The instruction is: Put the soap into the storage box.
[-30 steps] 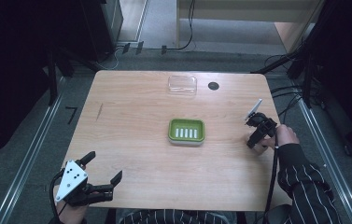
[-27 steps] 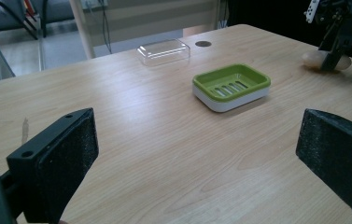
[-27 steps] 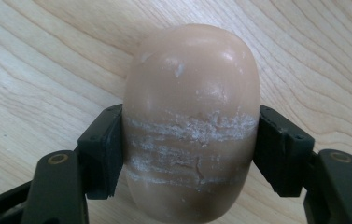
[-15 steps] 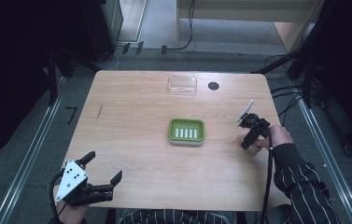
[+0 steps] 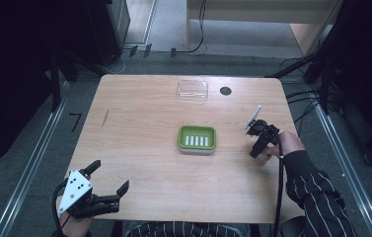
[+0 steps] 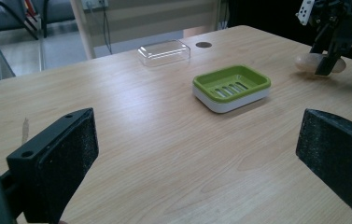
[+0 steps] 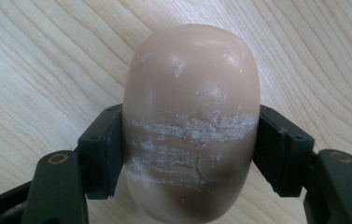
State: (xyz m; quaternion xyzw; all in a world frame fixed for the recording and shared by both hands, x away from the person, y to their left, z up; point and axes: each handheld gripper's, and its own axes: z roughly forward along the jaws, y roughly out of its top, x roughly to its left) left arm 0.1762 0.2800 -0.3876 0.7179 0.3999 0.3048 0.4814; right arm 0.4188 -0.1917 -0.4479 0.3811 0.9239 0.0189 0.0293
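An oval beige bar of soap (image 7: 190, 121) lies on the wooden table, and my right gripper (image 7: 190, 149) is shut on its two sides. In the high view the right gripper (image 5: 260, 145) is at the table's right, pointing down, to the right of a green soap dish (image 5: 181, 136). The left gripper view shows the soap (image 6: 306, 63) under that gripper (image 6: 327, 51), touching the table. The dish (image 6: 201, 83) is empty, with slots in its floor. My left gripper (image 5: 108, 176) is open near the front left corner, with nothing between its jaws (image 6: 197, 158).
A clear plastic lid (image 5: 192, 90) lies near the far edge, with a round black hole (image 5: 225, 91) in the tabletop beside it. Dark floor, rails and cables surround the table (image 5: 139, 123). A person's striped sleeve (image 5: 316, 197) comes in at the bottom right.
My right gripper has shifted a little to the left, toward the green dish, with the soap in it. The left gripper has stayed still.
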